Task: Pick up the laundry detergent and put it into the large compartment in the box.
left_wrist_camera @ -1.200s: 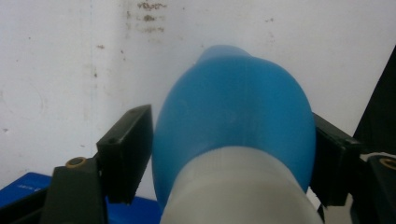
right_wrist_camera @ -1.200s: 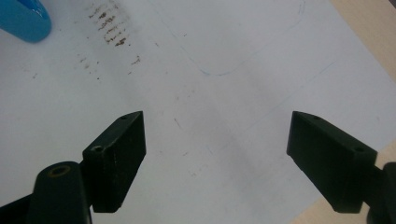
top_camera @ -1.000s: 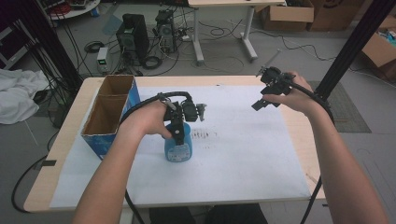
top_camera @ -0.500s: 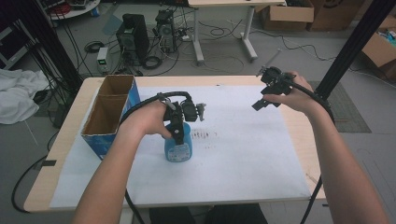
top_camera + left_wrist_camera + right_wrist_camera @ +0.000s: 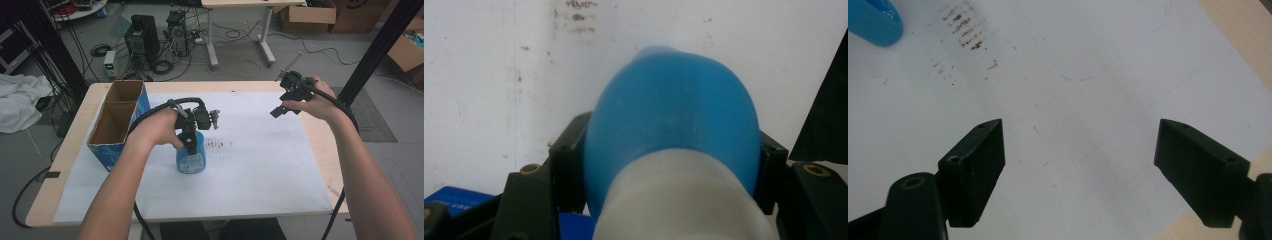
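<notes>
A white sheet (image 5: 260, 170) covers the table, an open cardboard box (image 5: 117, 120) at its left edge; mid-sheet stands the blue bottle (image 5: 190, 156), clamped near its top by the left gripper (image 5: 192, 131), apparently for lifting; the right gripper (image 5: 290, 95) hovers apart, jaws spread, holding nothing.

Blue bottle (image 5: 674, 120) in my left gripper (image 5: 192, 132): smooth plastic, soft sheen, with a matt white neck. My jaws on both grippers are matt black plastic with brass-look inserts. White paper sheet (image 5: 260, 165) under the bottle is matt and scuffed with dark smudges. Table (image 5: 320, 145) edge beyond the sheet looks like pale wood. Box (image 5: 117, 125) left of the bottle: brown cardboard inside, blue printed outside.
</notes>
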